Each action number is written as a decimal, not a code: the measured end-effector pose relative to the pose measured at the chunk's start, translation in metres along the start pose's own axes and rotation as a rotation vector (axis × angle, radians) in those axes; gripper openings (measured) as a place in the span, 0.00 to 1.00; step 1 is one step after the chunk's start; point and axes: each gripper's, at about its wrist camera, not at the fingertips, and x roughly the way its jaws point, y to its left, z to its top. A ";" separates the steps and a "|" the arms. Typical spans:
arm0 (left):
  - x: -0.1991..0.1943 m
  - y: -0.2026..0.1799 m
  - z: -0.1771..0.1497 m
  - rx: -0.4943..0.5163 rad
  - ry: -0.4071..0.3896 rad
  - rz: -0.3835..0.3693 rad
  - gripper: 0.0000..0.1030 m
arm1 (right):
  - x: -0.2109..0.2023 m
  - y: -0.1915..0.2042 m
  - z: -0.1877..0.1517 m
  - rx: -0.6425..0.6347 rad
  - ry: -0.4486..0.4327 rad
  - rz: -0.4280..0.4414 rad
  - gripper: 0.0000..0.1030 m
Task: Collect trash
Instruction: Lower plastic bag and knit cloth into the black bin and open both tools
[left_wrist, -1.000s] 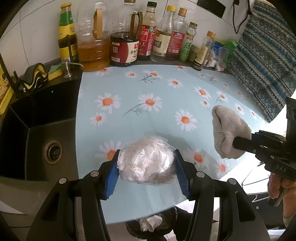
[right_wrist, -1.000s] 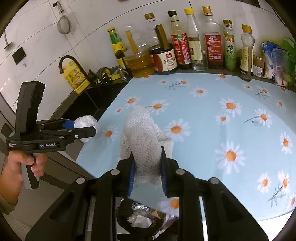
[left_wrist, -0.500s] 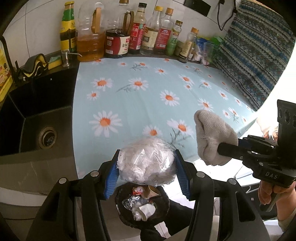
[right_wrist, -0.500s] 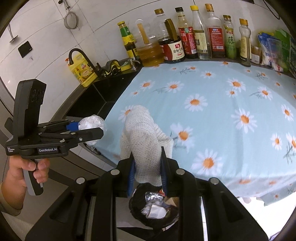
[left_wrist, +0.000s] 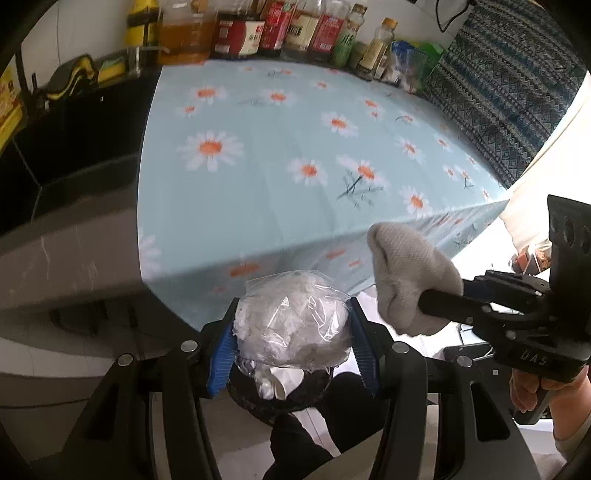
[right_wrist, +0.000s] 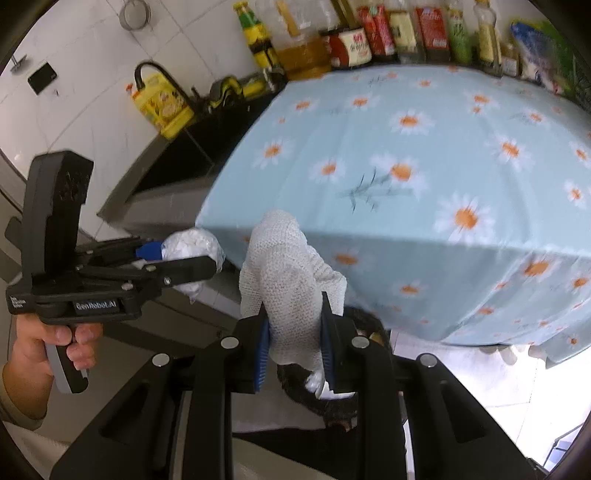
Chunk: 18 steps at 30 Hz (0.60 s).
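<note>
My left gripper (left_wrist: 293, 350) is shut on a clear plastic bag of crumpled white paper (left_wrist: 291, 325). It holds the bag in the air just above a black trash bin (left_wrist: 280, 395) that has scraps inside. The bag also shows in the right wrist view (right_wrist: 192, 247). My right gripper (right_wrist: 295, 350) is shut on a white knitted glove (right_wrist: 288, 273), also in the air above the bin (right_wrist: 325, 398) in front of the table edge. The glove shows in the left wrist view (left_wrist: 406, 273), to the right of the bag.
The daisy tablecloth (left_wrist: 295, 147) covers the table and hangs over its front edge. A row of oil and sauce bottles (left_wrist: 258, 33) stands along the back wall. A dark sink (left_wrist: 55, 147) lies left of the table. A yellow bottle (right_wrist: 162, 107) stands by the tap.
Both grippers have pulled back off the table and lowered, each with its load. The bag and the glove now hang past the table's front edge, over the bin.
</note>
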 end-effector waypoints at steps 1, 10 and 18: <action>0.004 0.002 -0.003 -0.008 0.010 -0.001 0.52 | 0.005 0.000 -0.004 -0.006 0.019 -0.007 0.24; 0.043 0.016 -0.031 -0.065 0.107 -0.006 0.52 | 0.047 -0.012 -0.037 0.036 0.154 -0.009 0.24; 0.090 0.020 -0.058 -0.092 0.231 0.002 0.52 | 0.086 -0.034 -0.065 0.114 0.257 -0.004 0.25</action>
